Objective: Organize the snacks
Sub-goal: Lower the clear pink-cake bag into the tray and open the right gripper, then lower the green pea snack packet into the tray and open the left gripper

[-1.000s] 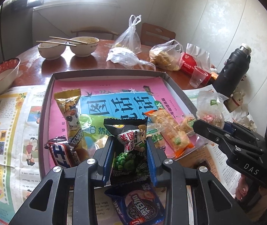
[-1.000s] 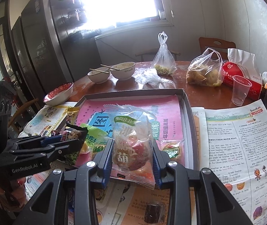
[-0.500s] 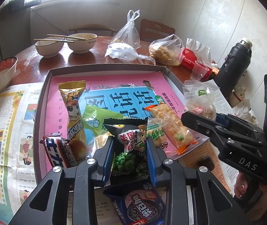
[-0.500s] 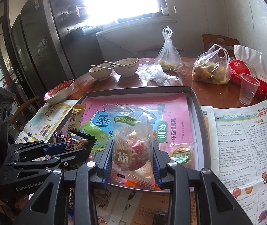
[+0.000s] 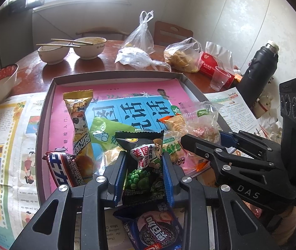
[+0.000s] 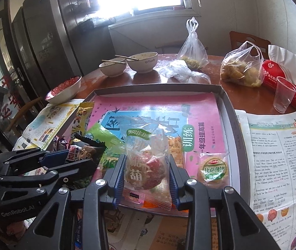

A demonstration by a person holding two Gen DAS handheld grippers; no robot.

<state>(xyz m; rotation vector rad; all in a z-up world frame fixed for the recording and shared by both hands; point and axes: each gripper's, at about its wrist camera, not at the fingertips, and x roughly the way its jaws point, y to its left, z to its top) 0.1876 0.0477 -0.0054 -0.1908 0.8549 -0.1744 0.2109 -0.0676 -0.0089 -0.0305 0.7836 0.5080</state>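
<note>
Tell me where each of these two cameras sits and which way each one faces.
Left wrist: on the left gripper, looking down over its fingers, which pinch the black pea packet, toward the tray; the right gripper shows alongside.
Right wrist: on the right gripper, fingers pinching the clear snack bag, facing the same tray.
Shared: tray, two bowls, each other's gripper.

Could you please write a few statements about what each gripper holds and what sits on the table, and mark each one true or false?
1. The left gripper grips a black green-pea packet. True.
2. The right gripper is empty. False: it clamps a clear candy bag.
3. Chopsticks rest across the two bowls. True.
4. The plastic cup lies inside the tray. False: it stands outside, on the table.
</note>
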